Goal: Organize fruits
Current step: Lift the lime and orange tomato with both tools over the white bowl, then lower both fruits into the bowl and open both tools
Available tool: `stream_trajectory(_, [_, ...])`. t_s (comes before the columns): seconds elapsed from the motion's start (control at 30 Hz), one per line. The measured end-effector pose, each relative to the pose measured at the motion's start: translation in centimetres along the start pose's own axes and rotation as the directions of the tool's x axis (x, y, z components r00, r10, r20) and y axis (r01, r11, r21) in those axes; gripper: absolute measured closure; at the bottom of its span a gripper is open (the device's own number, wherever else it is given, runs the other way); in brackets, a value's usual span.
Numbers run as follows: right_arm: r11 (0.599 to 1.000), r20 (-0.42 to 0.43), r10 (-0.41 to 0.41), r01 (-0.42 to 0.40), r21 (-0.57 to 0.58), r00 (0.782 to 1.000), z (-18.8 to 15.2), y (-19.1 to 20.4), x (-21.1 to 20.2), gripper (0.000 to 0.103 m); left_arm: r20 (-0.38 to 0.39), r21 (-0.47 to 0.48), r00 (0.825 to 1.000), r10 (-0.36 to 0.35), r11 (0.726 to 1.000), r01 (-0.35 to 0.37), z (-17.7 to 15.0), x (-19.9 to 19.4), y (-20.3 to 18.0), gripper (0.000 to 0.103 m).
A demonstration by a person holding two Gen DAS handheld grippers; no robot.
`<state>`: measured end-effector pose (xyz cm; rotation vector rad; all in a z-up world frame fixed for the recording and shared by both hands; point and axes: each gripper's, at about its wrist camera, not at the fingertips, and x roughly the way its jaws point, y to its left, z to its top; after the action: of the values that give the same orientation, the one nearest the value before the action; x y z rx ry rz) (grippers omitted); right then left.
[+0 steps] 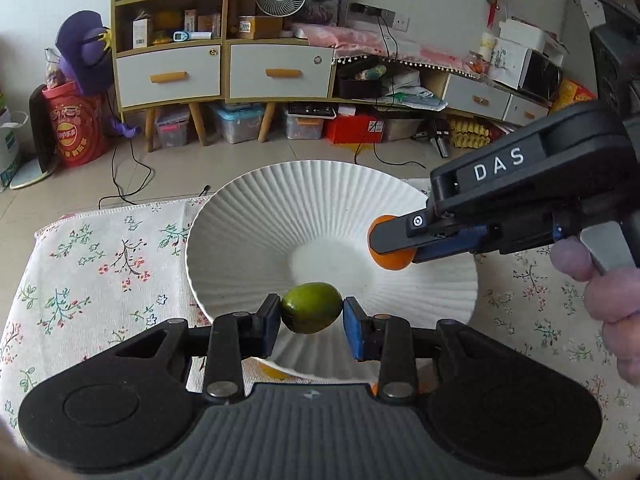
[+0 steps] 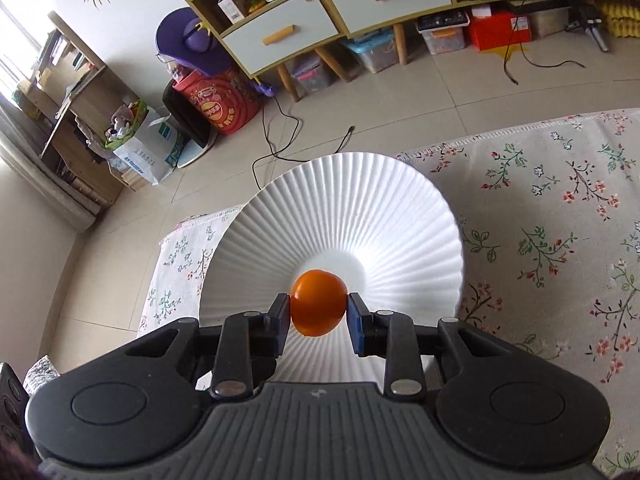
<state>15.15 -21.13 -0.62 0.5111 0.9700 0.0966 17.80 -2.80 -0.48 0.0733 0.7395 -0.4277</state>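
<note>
- left gripper [image 1: 311, 314] jaws clamped on a lime [image 1: 311, 307], over the plate [image 1: 248, 216] at 6 o'clock
- right gripper [image 2: 318, 312] jaws clamped on an orange [image 2: 318, 302], over the plate's centre

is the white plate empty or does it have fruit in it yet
Empty: the white plate shows only bare ridges; the green fruit and orange fruit hang above it in claws.

green fruit [image 1: 311, 307], orange fruit [image 2: 318, 303], white ribbed plate [image 2: 340, 208], floral cloth [image 2: 560, 208]
</note>
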Motion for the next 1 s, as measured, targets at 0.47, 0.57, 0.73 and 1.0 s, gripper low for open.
stream_trajectory(0.47, [1.0, -0.024, 0.016, -0.015, 0.005, 1.0, 0.7, -0.3, 2.0, 0.076, 0.001, 0.045, 1.0, 0.026, 0.999, -0.026, 0.6, 3.0, -0.6, 0.075])
stream_trajectory(0.57, [0.999, -0.019, -0.01, 0.009, -0.042, 1.0, 0.8, 0.0, 2.2, 0.076, -0.002, 0.043, 1.0, 0.027, 0.999, -0.027, 0.8, 3.1, -0.7, 0.075])
stream_trajectory(0.73, [0.999, -0.015, -0.008, 0.007, -0.047, 1.0, 1.0, -0.2, 2.1, 0.074, 0.001, 0.055, 0.999, 0.036, 0.998, -0.036, 0.9, 3.0, -0.9, 0.074])
stream_trajectory(1.0, [0.999, 0.031, -0.018, 0.017, 0.028, 0.999, 1.4, -0.7, -0.1, 0.053, -0.011, 0.034, 0.998, 0.065, 0.997, -0.065, 1.4, 1.5, -1.1, 0.05])
